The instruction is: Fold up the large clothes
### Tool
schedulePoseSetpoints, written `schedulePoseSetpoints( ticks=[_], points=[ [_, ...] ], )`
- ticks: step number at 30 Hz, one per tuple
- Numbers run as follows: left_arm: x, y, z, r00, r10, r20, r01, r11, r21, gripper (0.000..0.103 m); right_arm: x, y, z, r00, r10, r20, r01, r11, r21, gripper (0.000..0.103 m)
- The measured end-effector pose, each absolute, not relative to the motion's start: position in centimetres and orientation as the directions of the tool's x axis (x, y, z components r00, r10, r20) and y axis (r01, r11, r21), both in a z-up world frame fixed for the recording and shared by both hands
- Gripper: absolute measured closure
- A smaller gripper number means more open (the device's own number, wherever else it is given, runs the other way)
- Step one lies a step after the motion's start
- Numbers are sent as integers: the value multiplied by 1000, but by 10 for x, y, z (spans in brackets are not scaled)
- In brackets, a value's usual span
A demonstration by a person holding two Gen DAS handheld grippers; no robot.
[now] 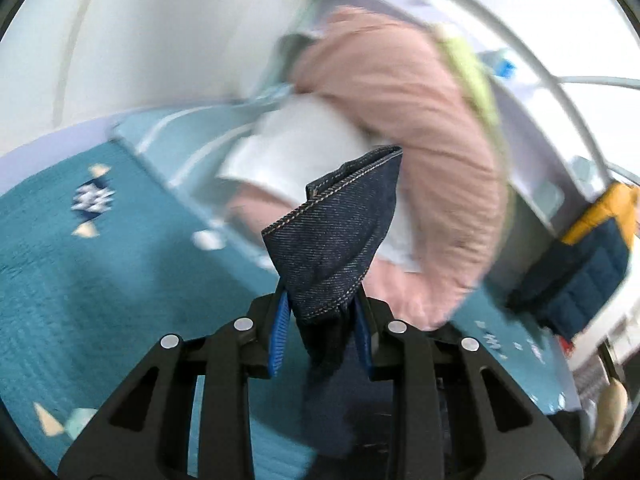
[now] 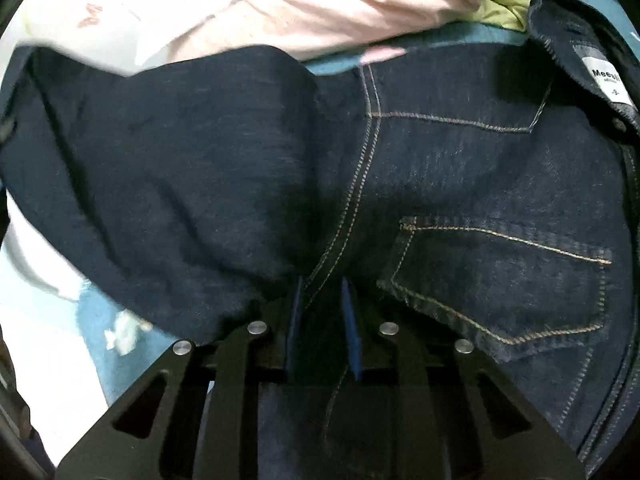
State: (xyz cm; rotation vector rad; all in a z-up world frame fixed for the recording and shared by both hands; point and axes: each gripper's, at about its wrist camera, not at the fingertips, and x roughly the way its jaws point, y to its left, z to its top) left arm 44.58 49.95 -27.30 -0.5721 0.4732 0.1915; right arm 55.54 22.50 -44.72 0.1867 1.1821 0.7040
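Dark blue jeans (image 2: 460, 184) lie spread under the right wrist view, back side up, showing a back pocket (image 2: 500, 280) and a white label (image 2: 608, 82) at the waistband. My right gripper (image 2: 322, 292) is shut on a fold of denim at the centre seat seam. In the left wrist view, my left gripper (image 1: 320, 304) is shut on a jeans leg end (image 1: 340, 232). The stitched hem sticks up beyond the blue pads, lifted above the bed.
A teal patterned bedspread (image 1: 80, 280) covers the surface. A pile of clothes lies beyond the jeans: a pink garment (image 1: 420, 128), a white one (image 1: 296, 148) and a green one (image 2: 508, 4). A yellow and navy padded item (image 1: 592, 248) sits at the right.
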Motion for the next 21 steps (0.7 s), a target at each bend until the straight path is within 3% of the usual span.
schedulePoseSetpoints(
  ticks=[4,8,12,15,21],
  points=[
    [469,430,-246,897,-44,-439,-196,852,-486,75,542,170,-424,257,596,-761,-411,780,472,81],
    [509,350,-251,872,-159,-462,-115,851,-512,75,521,80,-405,358,531,-768,-381,834,399,81],
    [550,262,-294,799,-237,-553,-88,864,-496,75,497,-16,-394,456,407,-791,-333,903,273,81],
    [568,209,-333,746,-224,-627,-91,899,-429,75,484,-78,-393,506,306,-806,-270,944,188,81],
    [590,159,-407,585,-243,-774,-134,912,-387,75,475,-175,-395,544,185,-819,-99,983,156,80]
  ],
)
